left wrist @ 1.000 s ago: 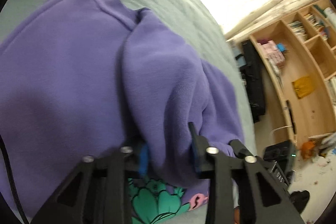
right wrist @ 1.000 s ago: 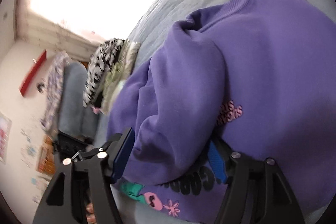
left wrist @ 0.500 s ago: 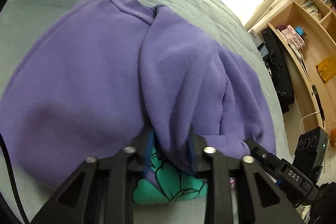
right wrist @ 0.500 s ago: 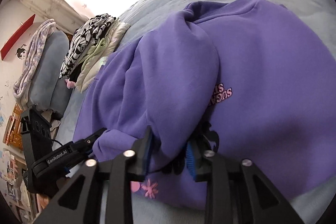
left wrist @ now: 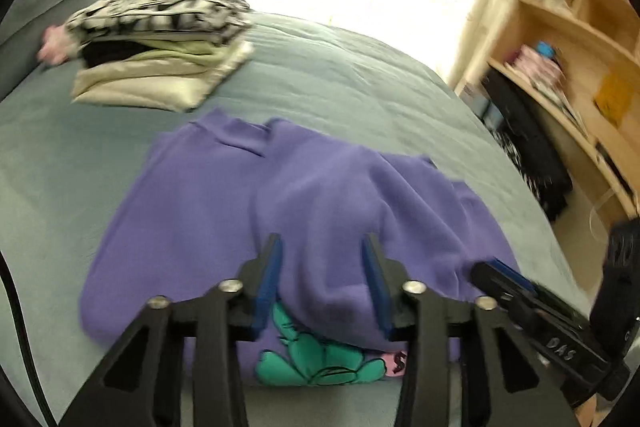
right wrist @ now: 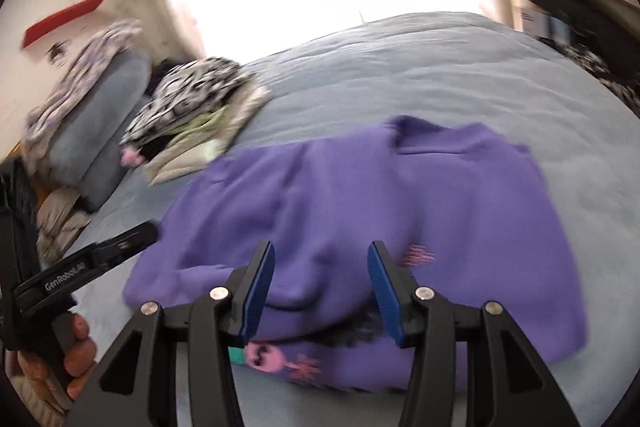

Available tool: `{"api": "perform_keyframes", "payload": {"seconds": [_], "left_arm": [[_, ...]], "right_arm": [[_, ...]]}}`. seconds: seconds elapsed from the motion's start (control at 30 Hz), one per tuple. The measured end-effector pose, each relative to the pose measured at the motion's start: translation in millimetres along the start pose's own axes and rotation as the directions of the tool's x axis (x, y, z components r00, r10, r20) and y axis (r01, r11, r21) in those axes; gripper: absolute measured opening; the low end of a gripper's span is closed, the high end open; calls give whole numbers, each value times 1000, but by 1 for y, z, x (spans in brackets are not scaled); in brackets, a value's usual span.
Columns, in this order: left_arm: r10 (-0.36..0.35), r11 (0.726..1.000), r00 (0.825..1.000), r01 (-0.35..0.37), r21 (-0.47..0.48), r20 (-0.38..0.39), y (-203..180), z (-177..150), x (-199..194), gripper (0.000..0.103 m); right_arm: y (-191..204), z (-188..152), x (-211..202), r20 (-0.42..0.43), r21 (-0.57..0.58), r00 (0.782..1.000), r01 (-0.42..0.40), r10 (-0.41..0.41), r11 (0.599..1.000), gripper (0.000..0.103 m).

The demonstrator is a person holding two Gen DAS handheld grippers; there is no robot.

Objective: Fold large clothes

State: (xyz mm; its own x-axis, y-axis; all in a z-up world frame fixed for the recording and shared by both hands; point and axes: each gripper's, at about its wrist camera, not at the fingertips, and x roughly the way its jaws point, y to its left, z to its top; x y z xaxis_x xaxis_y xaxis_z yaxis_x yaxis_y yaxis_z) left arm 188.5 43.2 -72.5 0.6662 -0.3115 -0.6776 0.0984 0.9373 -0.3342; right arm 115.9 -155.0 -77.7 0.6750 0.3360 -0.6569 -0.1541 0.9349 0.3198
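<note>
The purple sweatshirt (left wrist: 304, 211) lies folded on the grey-blue bed (left wrist: 344, 75), its sleeves laid over the body and its collar pointing away toward the window. In the left wrist view the left gripper (left wrist: 322, 279) hangs above the near hem, jaws apart, with a ridge of purple fabric seen between the blue pads (left wrist: 267, 283); the pads do not press on it. Its jaws have just been closing a little. A green print (left wrist: 320, 363) shows at the hem just below the fingers. In the right wrist view the right gripper (right wrist: 316, 287) is likewise over the near edge of the sweatshirt (right wrist: 400, 203), jaws apart and clear of the cloth, and has just been opening. Pink print (right wrist: 276, 357) sits at the hem under it. The left gripper (right wrist: 92, 261) shows at the left of that view, held by a hand (right wrist: 76, 359). A stack of folded clothes (left wrist: 160, 47) rests further back on the bed, well apart from the sweatshirt
</note>
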Motion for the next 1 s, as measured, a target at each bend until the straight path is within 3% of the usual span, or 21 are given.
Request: {"api": "perform_keyframes", "payload": {"seconds": [0.07, 0.13, 0.23, 0.4, 0.53, 0.7, 0.77, 0.9, 1.0], "left_arm": [[-16, 1000, 999, 17, 20, -31, -6, -6, 12, 18], [-27, 1000, 998, 27, -6, -57, -5, -11, 20, 17], [-57, 997, 997, 54, -61, -49, 8, -19, 17, 17], [-68, 996, 998, 67, -54, -18, 12, -26, 17, 17], [-18, 1000, 999, 18, -19, -33, 4, -25, 35, 17], [140, 990, 987, -137, 46, -78, 0, -21, 69, 18], [163, 986, 979, -158, 52, -121, 2, -22, 83, 19], [203, 976, 974, -193, 101, -101, -4, -25, 86, 20], [194, 978, 976, -186, 96, -94, -1, -27, 85, 20]], "right_arm": [[15, -2, 13, -22, -56, 1000, -22, 20, 998, 39], [23, -2, 24, -49, -83, 999, -26, 22, 996, 32], [23, -7, 23, -50, -79, 998, -43, 39, 996, 32], [28, -12, 10, -18, -115, 998, -68, 66, 991, 32], [38, -17, 24, -55, -173, 997, -56, 47, 983, 32], [32, -17, 59, -93, -185, 995, 5, -22, 983, 32], [21, -15, 72, -115, -146, 993, 5, -22, 989, 30], [9, -17, 82, -133, -91, 991, -19, 6, 996, 30], [10, -19, 81, -129, -95, 992, -18, 5, 995, 30]]}}
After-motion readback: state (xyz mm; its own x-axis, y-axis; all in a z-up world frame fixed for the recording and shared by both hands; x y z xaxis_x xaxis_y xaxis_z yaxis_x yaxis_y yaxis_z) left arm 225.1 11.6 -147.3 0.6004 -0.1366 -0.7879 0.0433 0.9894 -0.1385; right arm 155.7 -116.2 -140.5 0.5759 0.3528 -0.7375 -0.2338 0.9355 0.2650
